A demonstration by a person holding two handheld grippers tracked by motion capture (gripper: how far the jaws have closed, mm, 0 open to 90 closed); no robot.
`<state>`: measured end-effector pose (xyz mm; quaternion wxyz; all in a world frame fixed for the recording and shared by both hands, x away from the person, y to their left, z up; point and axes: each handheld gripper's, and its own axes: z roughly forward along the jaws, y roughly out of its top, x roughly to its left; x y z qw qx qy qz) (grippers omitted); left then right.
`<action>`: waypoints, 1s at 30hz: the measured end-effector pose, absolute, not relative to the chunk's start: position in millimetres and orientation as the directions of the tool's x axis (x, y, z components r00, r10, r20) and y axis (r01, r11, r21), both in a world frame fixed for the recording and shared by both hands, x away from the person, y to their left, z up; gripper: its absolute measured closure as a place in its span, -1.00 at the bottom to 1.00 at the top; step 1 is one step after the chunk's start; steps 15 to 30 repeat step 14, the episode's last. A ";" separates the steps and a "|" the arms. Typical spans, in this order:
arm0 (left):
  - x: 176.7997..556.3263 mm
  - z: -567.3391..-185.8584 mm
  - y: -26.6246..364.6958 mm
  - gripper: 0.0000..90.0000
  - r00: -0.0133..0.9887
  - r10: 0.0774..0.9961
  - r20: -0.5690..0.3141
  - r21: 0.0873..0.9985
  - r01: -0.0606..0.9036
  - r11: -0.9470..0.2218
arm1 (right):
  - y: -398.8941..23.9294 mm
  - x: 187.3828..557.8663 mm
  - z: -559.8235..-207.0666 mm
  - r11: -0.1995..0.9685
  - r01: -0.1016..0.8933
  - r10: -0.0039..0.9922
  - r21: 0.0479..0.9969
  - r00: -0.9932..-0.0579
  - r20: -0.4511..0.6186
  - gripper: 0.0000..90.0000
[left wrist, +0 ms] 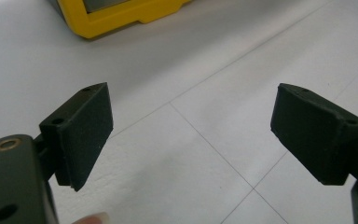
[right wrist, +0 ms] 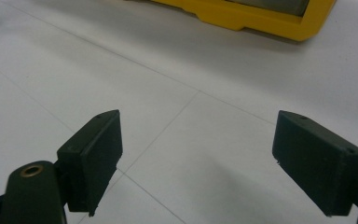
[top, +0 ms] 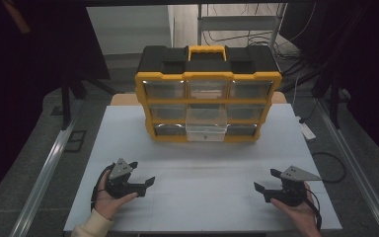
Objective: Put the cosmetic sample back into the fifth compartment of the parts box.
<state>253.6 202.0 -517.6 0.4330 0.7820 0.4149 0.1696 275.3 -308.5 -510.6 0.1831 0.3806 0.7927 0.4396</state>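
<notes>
From the high view I see my left gripper [top: 142, 174] low on the white table [top: 202, 197], at about 7 o'clock from the table's middle, its jaws spread with nothing between them. My right gripper [top: 267, 180] sits at about 5 o'clock, jaws likewise apart and bare. The two are well apart from each other. The yellow and black organizer [top: 208, 101] stands upright at 12 o'clock, well apart from both grippers. One clear drawer [top: 206, 127] in its middle column, bottom row, is pulled out toward me; the other drawers look flush.

In the left gripper view, my left gripper [left wrist: 189, 135] points across the table surface, both black pads wide apart, with only white table showing between them. A yellow corner of the organizer [left wrist: 116, 16] lies at about 11 o'clock, far off. A fingertip [left wrist: 93, 218] shows at the bottom edge.

In the right gripper view, my right gripper [right wrist: 198, 161] is released too, its pads well spread over bare table. The organizer's yellow base [right wrist: 261, 18] runs along the top, at about 1 o'clock.
</notes>
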 end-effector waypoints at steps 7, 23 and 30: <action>251.7 -517.9 202.2 -0.69 0.597 0.797 -0.089 0.819 0.500 -0.283 | -305.7 278.2 -511.4 0.330 0.441 0.762 0.835 -0.647 0.041 -0.63; 253.3 -519.4 201.2 -0.69 0.583 0.806 -0.101 0.810 0.519 -0.274 | -306.5 281.3 -511.9 0.324 0.442 0.754 0.837 -0.654 0.054 -0.63; 253.3 -519.4 201.2 -0.69 0.583 0.806 -0.101 0.810 0.519 -0.274 | -306.5 281.3 -511.9 0.324 0.442 0.754 0.837 -0.654 0.054 -0.63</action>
